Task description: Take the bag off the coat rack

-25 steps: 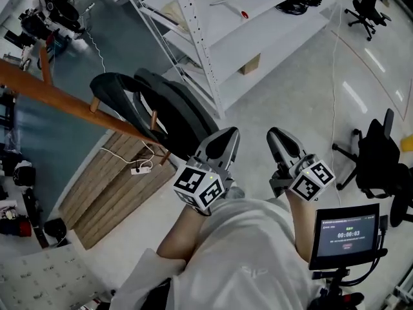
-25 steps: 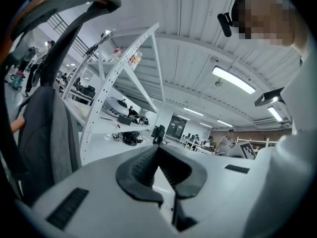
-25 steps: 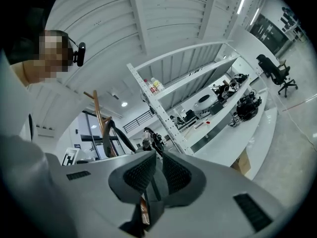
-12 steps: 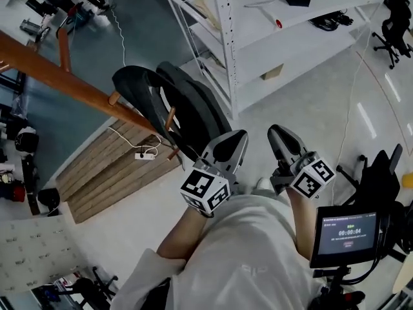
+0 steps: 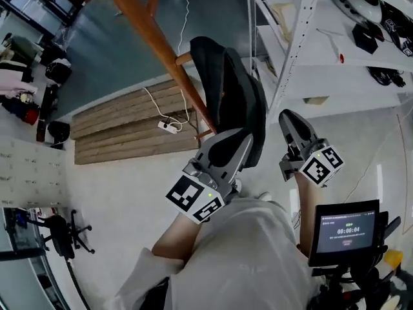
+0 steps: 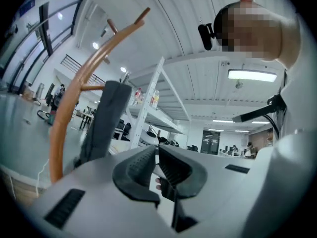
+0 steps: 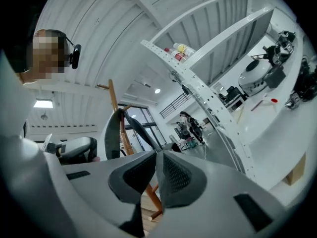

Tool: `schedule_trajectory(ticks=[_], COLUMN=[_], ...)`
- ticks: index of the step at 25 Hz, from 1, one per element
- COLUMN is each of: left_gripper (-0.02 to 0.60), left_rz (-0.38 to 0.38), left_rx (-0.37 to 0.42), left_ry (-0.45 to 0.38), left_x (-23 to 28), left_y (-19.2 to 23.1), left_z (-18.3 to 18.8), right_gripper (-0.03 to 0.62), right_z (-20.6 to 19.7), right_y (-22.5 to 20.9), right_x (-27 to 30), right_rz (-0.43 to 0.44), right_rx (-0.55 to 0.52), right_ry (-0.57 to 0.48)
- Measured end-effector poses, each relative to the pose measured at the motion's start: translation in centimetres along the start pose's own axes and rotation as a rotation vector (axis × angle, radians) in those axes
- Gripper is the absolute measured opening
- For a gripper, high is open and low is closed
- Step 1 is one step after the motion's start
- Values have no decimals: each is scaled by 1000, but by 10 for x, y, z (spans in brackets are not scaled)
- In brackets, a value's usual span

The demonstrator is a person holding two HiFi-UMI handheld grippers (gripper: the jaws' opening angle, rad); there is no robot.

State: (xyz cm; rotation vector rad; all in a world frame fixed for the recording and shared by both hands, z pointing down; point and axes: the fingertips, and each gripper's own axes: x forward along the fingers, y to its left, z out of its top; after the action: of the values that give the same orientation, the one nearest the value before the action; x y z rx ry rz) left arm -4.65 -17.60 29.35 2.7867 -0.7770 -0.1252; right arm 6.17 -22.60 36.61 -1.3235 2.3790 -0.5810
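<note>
While hanging upright on coat rack (image 5: 155, 41) | bag (image 5: 229, 102) just ahead, nearer left gripper (image 5: 237, 141) than right gripper (image 5: 288, 117) | both jaws together, empty

A white shelf (image 5: 284, 76) stands on my right; wood boards (image 5: 119, 137) lie on the floor; a plug strip (image 5: 169, 126) sits on them.

1. The head view is swinging round, so the coat rack (image 5: 151, 37) pole is now running steeply down from the top instead of crossing from the left.
2. The bag (image 5: 235, 95) is drawing closer, directly ahead.
3. The left gripper (image 5: 227, 146) is now overlapping the bag's lower edge, while the right gripper (image 5: 292, 123) is coming just beside its right edge.
</note>
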Motion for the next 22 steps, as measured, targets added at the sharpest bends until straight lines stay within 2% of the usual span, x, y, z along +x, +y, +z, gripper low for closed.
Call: schedule_trajectory(ticks=[2,5,9,14,18,19,20,22], left_gripper=[13,68,120,189,199,204,215,221], left_rz=[70,188,315,359,399,412,429,464], left_rx=[59,150,225,296,335,338,341,349], left_ry=[-20,-28,-19,26,76,84,92,105], left_x=[-13,-27,-39,-35,-12,-7,-4,-6], left_y=[11,30,49,48,67,73,78,82], left_z=[23,45,64,79,69,66,65,66], right_gripper=[31,32,34,93,107,117,154,162], right_z=[9,27,49,57,49,46,43,37], right_y=[5,16,44,86,78,76,76,85], right_x=[26,63,102,132,156,162,167,174], right_rz=[57,135,220,312,333,340,349,371], right_rx=[-25,-82,-170,-323,-417,-444,-469,-507], right_ry=[10,15,22,75,122,137,155,188])
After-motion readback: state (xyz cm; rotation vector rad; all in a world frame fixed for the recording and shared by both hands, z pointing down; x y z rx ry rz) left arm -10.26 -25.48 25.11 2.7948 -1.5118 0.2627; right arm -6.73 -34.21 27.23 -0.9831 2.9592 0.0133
